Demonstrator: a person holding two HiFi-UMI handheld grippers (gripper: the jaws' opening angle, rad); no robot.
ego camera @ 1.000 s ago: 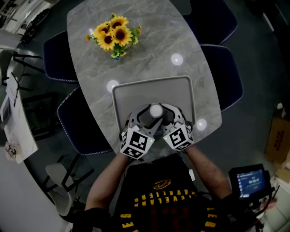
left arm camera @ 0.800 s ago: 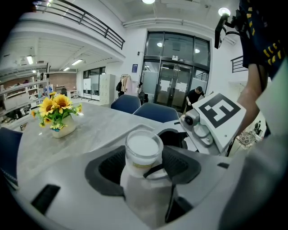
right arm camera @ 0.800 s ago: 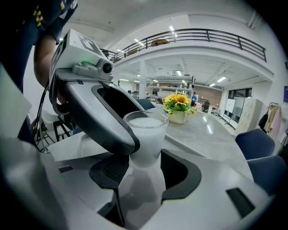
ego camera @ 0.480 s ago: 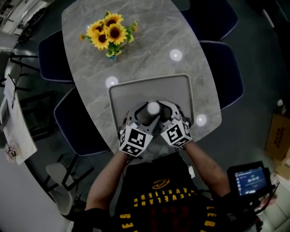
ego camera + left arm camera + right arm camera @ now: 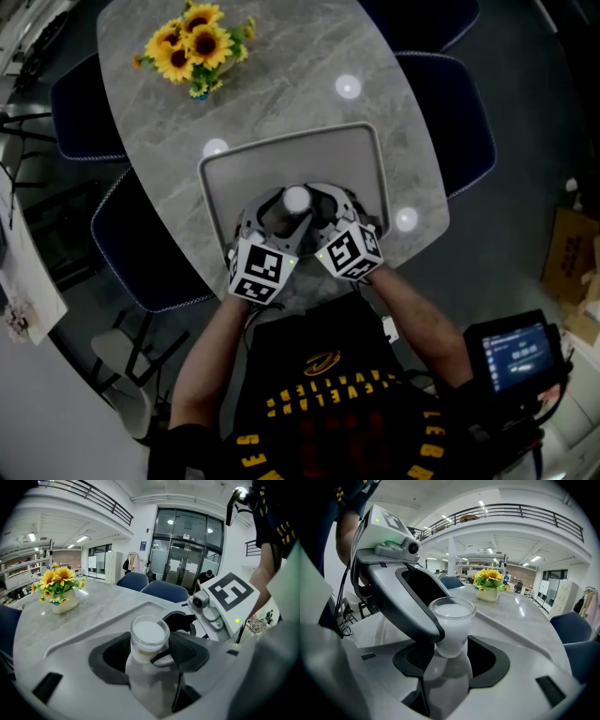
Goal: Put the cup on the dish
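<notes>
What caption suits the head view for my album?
The left gripper and right gripper together hold a white-filled cup over a grey tray on a marble table.

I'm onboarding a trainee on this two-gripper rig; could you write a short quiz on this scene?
1. Pick one: what stands between the jaws of both the left gripper and the right gripper? A) a clear glass cup of white liquid B) a metal spoon C) nothing
2. True or false: the yellow sunflowers in a white pot stand on the grey rectangular tray.
3. What colour are the padded chairs around the grey marble-look table?
Key: 1 A. 2 False; they stand on the table, beyond the tray. 3 Blue.
</notes>
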